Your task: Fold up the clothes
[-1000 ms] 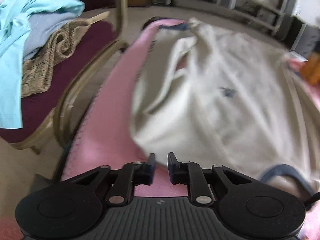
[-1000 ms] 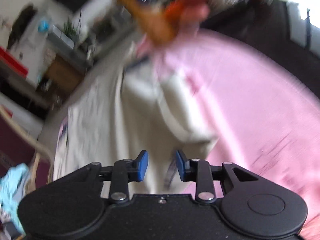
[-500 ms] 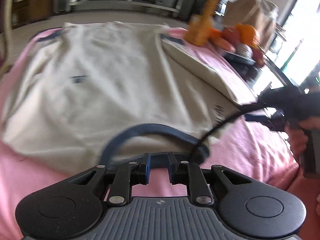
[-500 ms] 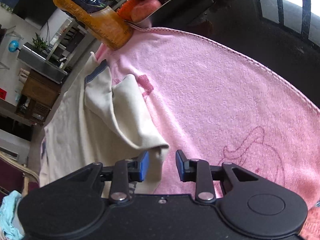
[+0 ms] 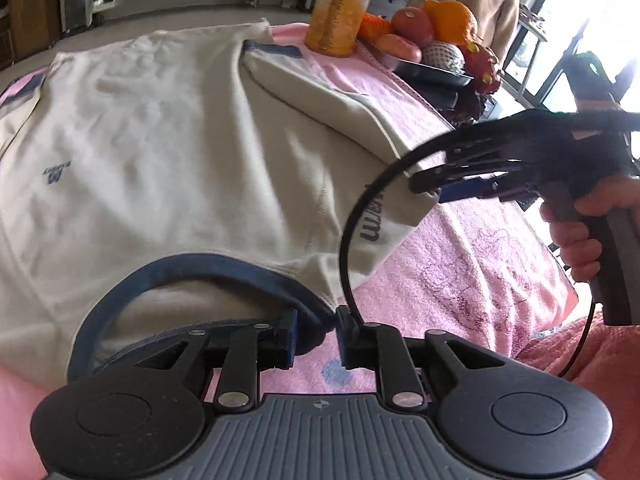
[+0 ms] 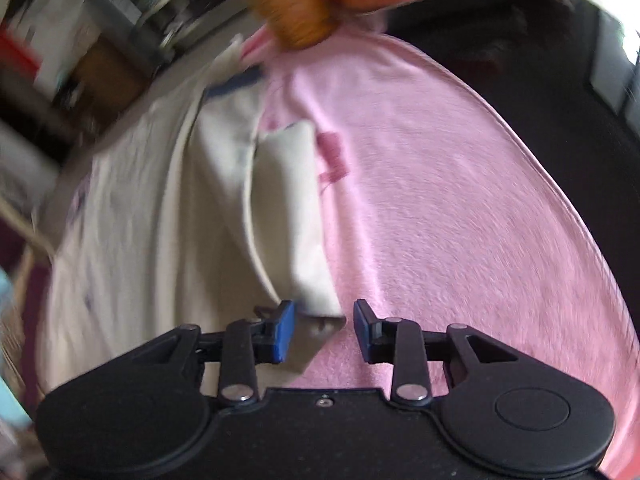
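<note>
A cream T-shirt with a navy collar lies flat on a pink towel. My left gripper sits low at the shirt's near edge. Its jaws stand narrowly apart, with the right end of the collar between the tips and no clear pinch. The shirt's right sleeve is folded along its side. A hand holds my right gripper at the near end of that sleeve. In the blurred right wrist view the sleeve corner lies between the open fingers of the right gripper, untouched by the pads.
An orange juice bottle and a dark tray of fruit stand at the towel's far right corner. A black cable arcs from the left gripper toward the right one. Shelving and floor lie beyond the table, and the towel is bare right of the shirt.
The left gripper swung from the shirt's side by the chair round to the collar at the near edge. The right gripper shifted slightly, so the sleeve corner now lies between its fingers.
</note>
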`<state>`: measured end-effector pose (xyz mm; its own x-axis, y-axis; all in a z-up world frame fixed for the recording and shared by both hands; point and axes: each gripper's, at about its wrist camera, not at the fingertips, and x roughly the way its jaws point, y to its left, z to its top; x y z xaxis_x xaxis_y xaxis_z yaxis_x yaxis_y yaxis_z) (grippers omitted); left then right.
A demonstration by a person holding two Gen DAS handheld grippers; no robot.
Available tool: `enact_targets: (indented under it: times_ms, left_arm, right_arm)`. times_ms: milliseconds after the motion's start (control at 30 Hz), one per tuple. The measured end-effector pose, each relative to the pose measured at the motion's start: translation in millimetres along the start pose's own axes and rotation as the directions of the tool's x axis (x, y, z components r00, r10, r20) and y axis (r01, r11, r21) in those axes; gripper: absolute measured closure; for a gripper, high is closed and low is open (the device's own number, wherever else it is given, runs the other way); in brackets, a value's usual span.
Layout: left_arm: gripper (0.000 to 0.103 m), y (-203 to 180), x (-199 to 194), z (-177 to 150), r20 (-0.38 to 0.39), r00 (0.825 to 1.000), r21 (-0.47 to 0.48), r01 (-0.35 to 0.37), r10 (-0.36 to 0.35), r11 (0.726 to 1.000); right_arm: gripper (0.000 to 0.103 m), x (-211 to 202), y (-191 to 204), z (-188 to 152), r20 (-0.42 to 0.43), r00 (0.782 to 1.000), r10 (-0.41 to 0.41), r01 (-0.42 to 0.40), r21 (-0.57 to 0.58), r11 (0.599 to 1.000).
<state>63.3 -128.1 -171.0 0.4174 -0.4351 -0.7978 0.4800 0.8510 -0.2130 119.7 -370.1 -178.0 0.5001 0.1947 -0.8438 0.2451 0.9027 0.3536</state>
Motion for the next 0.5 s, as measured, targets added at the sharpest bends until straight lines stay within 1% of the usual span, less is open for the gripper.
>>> enact_targets:
  times_ms: [67, 100, 133, 200, 233, 267, 333, 367, 433, 500]
  left_arm:
    - [0.091, -5.8, 1.9, 0.5, 0.014, 1.0, 0.03, -0.018, 0.017, 0.999]
    - [0.093, -8.4, 2.7, 0.7, 0.021, 0.999, 0.045, -0.029, 0.028, 0.999]
    - [0.098, -10.9, 3.5, 1.0, 0.028, 0.999, 0.059, -0.04, 0.039, 0.997]
    - [0.1, -13.0, 5.7, 0.5, 0.021, 0.998, 0.075, -0.053, 0.051, 0.996]
    - [0.101, -12.7, 7.0, -0.3, 0.011, 0.999, 0.079, -0.047, 0.046, 0.996]
    - [0.101, -11.8, 8.4, -1.0, -0.001, 0.999, 0.082, -0.039, 0.039, 0.996]
    - [0.101, -9.7, 9.2, -2.4, -0.019, 0.999, 0.09, -0.032, 0.034, 0.995]
    - [0.1, -8.6, 9.5, -3.0, -0.028, 0.999, 0.095, -0.029, 0.031, 0.995]
    - [0.099, -7.8, 9.5, -2.8, -0.038, 0.999, 0.102, -0.026, 0.03, 0.994]
    - [0.095, -9.0, 7.1, -3.5, -0.053, 0.998, 0.116, -0.036, 0.042, 0.993]
  right_arm:
    - [0.071, 1.8, 8.3, -1.5, 0.009, 1.0, -0.021, 0.021, -0.06, 0.998]
    - [0.075, 0.6, 10.3, -2.1, 0.024, 0.999, -0.025, 0.026, -0.072, 0.997]
    - [0.099, -1.5, 11.4, -2.8, 0.045, 0.999, -0.026, 0.029, -0.078, 0.997]
    - [0.1, -10.2, 7.1, 0.7, 0.1, 0.994, -0.032, 0.037, -0.045, 0.998]
    - [0.1, -14.8, 1.7, 3.5, 0.13, 0.99, -0.05, 0.052, -0.01, 0.999]
    - [0.1, -16.2, -6.7, 6.5, 0.142, 0.988, -0.066, 0.061, 0.039, 0.997]
    - [0.1, -16.0, -25.1, 12.4, 0.145, 0.985, -0.09, 0.069, 0.143, 0.987]
    - [0.1, -13.3, -29.3, 13.7, 0.133, 0.987, -0.094, 0.072, 0.162, 0.984]
    - [0.099, -5.8, -30.6, 13.8, 0.102, 0.989, -0.107, 0.089, 0.164, 0.982]
    - [0.094, -3.3, -30.2, 13.4, 0.099, 0.987, -0.128, 0.11, 0.174, 0.979]
